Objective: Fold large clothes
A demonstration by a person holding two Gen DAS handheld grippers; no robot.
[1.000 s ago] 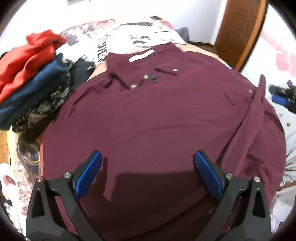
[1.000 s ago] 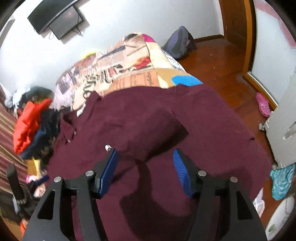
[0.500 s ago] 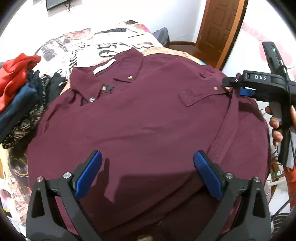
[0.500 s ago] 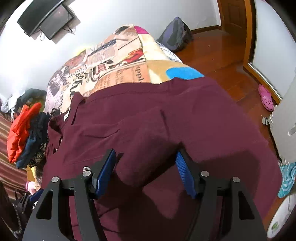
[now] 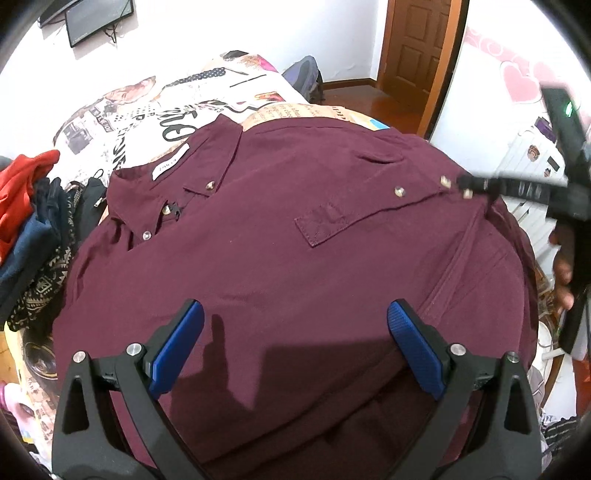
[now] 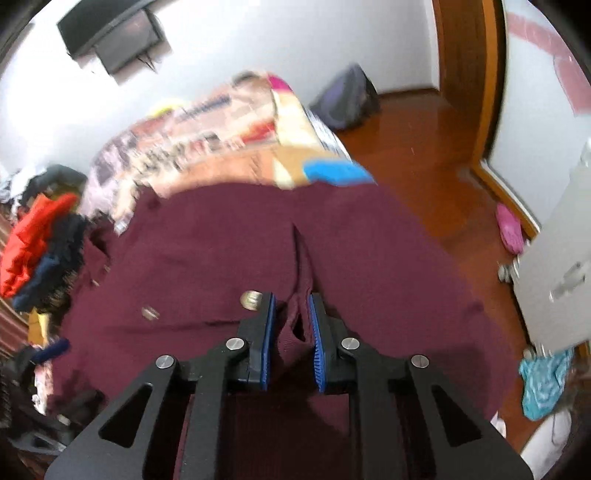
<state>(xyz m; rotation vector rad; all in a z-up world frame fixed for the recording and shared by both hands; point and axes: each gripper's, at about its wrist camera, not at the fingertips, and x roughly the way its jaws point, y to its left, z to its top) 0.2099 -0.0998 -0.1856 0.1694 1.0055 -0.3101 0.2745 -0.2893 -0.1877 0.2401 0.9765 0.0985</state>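
Maroon cloth fills both views: a large button-up shirt (image 5: pixel 280 258) lies spread front-up over the bed (image 5: pixel 155 110), whose cover is printed like newspaper pages. The shirt serves as the landmark for all else. Beyond its collar the printed cover runs on toward a white wall, where a dark screen (image 5: pixel 96 18) hangs. Past the shirt's far right shoulder a brown wooden door (image 5: pixel 417 55) stands over a glossy wooden floor (image 6: pixel 424 155), with a dark backpack (image 5: pixel 306 77) on the floor against the wall. Off the shirt's left sleeve sits a heap of other clothes (image 5: pixel 26 206), red on top, navy and patterned pieces below. The left gripper (image 5: pixel 295 332) hangs over the shirt's lower front, its jaws wide apart with nothing between them. The right gripper (image 6: pixel 290 325) sits at the shirt's right edge near the chest pocket flap (image 5: pixel 332 221); its jaws have just been closing and now stand narrow, with a raised fold of the maroon cloth pinched between the blue pads. A metal snap button (image 6: pixel 251 299) shows on the cloth just beside its left pad. From the left wrist view, a hand (image 5: pixel 563 269) grips that gripper's handle off the shirt's right side.
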